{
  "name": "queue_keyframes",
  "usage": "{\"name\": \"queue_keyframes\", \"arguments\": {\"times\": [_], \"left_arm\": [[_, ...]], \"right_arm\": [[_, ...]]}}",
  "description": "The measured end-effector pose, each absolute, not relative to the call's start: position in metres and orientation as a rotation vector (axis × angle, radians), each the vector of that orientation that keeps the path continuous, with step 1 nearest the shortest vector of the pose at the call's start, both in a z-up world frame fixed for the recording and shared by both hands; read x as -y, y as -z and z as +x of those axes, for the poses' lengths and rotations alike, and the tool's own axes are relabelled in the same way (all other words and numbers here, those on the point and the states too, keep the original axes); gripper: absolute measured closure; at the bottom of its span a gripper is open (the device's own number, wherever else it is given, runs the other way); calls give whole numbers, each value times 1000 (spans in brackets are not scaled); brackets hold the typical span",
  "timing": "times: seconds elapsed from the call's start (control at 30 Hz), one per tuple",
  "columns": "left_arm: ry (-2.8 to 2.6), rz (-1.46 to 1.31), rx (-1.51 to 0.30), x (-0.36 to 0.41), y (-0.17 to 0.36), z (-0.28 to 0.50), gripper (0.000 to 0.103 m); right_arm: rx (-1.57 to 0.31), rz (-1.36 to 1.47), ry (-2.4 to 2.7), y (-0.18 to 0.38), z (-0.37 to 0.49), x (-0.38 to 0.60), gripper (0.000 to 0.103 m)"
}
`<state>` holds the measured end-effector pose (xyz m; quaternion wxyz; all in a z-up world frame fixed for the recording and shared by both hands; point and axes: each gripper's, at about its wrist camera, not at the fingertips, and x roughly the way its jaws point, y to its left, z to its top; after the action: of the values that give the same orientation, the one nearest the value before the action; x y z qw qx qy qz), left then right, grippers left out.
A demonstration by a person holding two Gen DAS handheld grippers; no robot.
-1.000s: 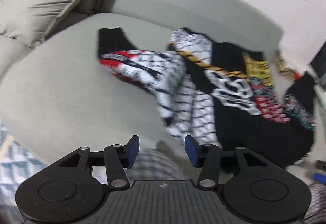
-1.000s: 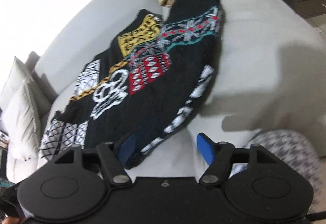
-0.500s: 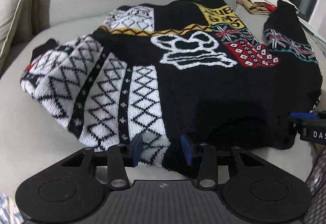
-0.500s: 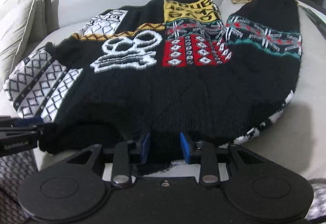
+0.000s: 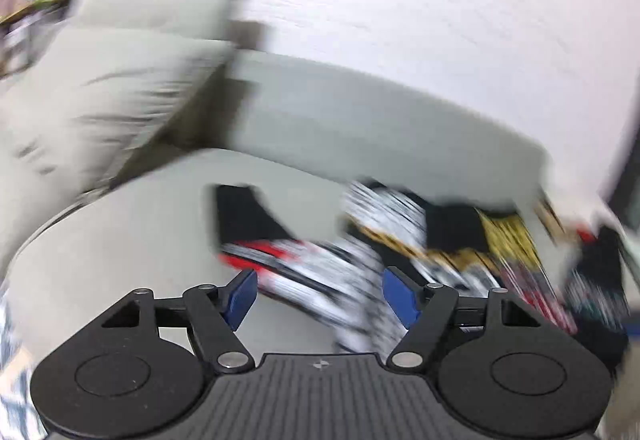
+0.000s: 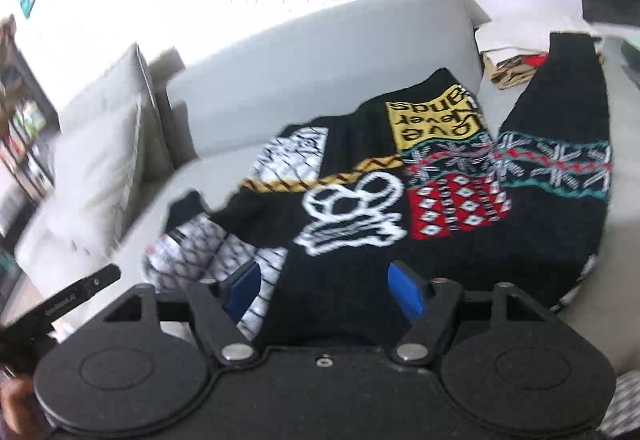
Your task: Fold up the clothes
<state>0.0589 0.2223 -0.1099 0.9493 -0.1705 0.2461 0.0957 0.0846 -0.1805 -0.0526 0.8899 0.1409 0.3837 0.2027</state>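
A black patchwork sweater (image 6: 360,207) with a white skull, a yellow lettered patch and red and white diamond panels lies spread on the grey sofa seat (image 6: 192,199). In the blurred left wrist view the sweater (image 5: 400,264) lies ahead and to the right, one sleeve (image 5: 248,224) reaching left. My left gripper (image 5: 318,298) is open and empty, above the sleeve. My right gripper (image 6: 322,292) is open and empty over the sweater's near hem.
Grey cushions (image 6: 104,159) stand at the sofa's left end. The sofa backrest (image 6: 320,55) runs behind the sweater, below a white wall. Folded cloth (image 6: 512,67) lies at the far right. The left gripper's side (image 6: 68,300) shows at the right view's left edge.
Both grippers were nearly closed at the sweater's near hem half a second ago. Now both are open and have pulled back and up. The left view has swung left, heavily blurred.
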Motion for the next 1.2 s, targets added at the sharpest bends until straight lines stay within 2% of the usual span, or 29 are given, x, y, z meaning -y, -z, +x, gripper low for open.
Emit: {"name": "queue_keyframes", "arguments": {"times": [0.13, 0.3, 0.47, 0.6, 0.67, 0.7, 0.77, 0.87, 1.0, 1.07, 1.13, 1.2], "left_arm": [[-292, -611, -506, -292, 132, 79, 42], [-271, -878, -603, -353, 176, 126, 49], [-176, -1086, -707, -384, 214, 175, 51], [-134, -1143, -756, -394, 228, 210, 51], [-120, -1135, -793, -395, 231, 227, 52], [-114, -1123, -816, -394, 232, 235, 60], [-120, -1066, -889, -392, 233, 250, 96], [-115, -851, -844, -384, 213, 257, 96], [-152, -593, -513, -370, 160, 220, 96], [-222, -537, -412, -373, 153, 202, 95], [-285, -537, -439, -382, 169, 197, 94], [-356, -554, -598, -393, 203, 206, 90]], "right_arm": [[-834, 381, -433, 53, 93, 167, 33], [-863, 393, -430, 54, 99, 144, 33], [-856, 382, -434, 46, 101, 130, 32], [-845, 350, -433, 42, 104, 119, 32], [-846, 329, -426, 42, 106, 114, 31], [-849, 318, -424, 44, 107, 111, 31], [-862, 310, -418, 46, 110, 107, 31], [-874, 296, -406, 49, 112, 104, 32], [-872, 295, -393, 48, 115, 105, 31], [-867, 294, -389, 48, 116, 106, 31], [-872, 294, -386, 49, 117, 107, 31], [-886, 299, -385, 52, 119, 109, 31]]}}
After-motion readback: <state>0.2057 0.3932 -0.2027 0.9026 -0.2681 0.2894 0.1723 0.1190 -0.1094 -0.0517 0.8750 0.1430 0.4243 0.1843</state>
